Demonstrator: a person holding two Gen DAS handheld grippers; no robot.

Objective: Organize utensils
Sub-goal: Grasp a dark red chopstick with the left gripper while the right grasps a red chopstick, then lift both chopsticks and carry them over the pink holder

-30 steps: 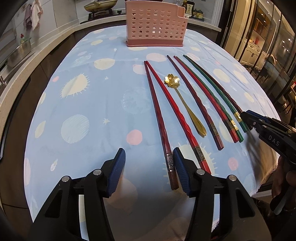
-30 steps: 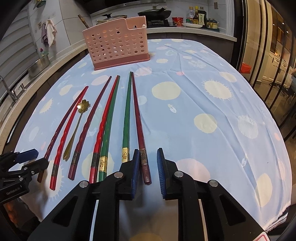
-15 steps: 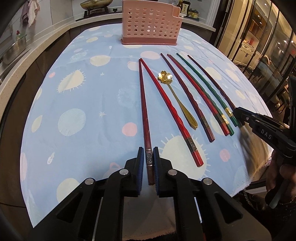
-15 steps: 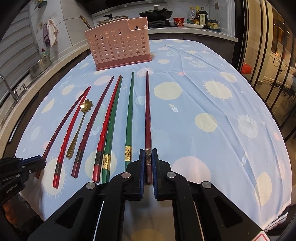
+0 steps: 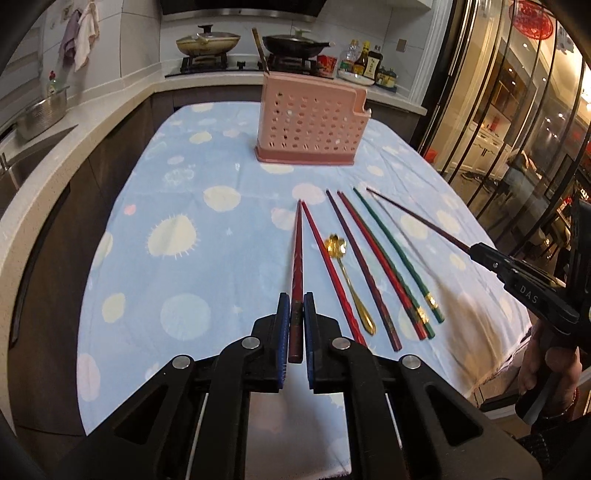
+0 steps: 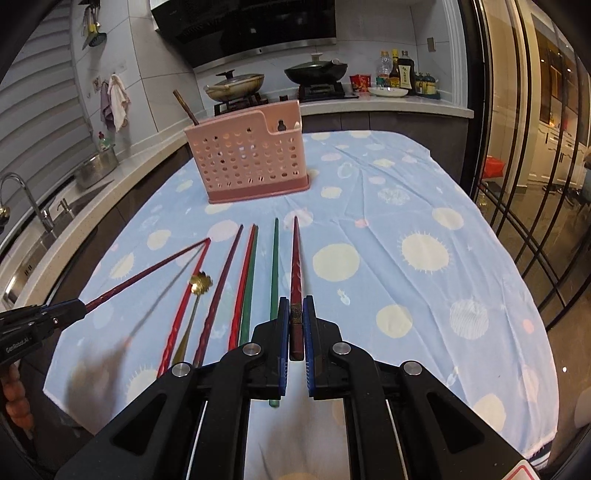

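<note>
Jaws of left gripper (image 5: 294,321) clamped one dark chopstick (image 5: 297,254); right gripper (image 6: 295,321) clamped another (image 6: 295,258). Butts stuck out behind pads; fingers hid green stick (image 6: 274,266) partly.

- Left tongs (image 5: 296,325): black angular arms, blue ribbed pads, silver round screws.
- Right tongs (image 6: 295,325): same build; side lettering "DAS".
- Left tongs' side reads "GenRobot.AI".
- Beaded bracelet (image 6: 16,400) at the left wrist.

Home kitchen here: gas stove (image 5: 255,64) at the top of the frame carrying two lidded pans, range hood (image 6: 251,29) above, sink tap (image 6: 22,199) far left, sauce bottles (image 6: 400,72) upper right on the counter.
</note>
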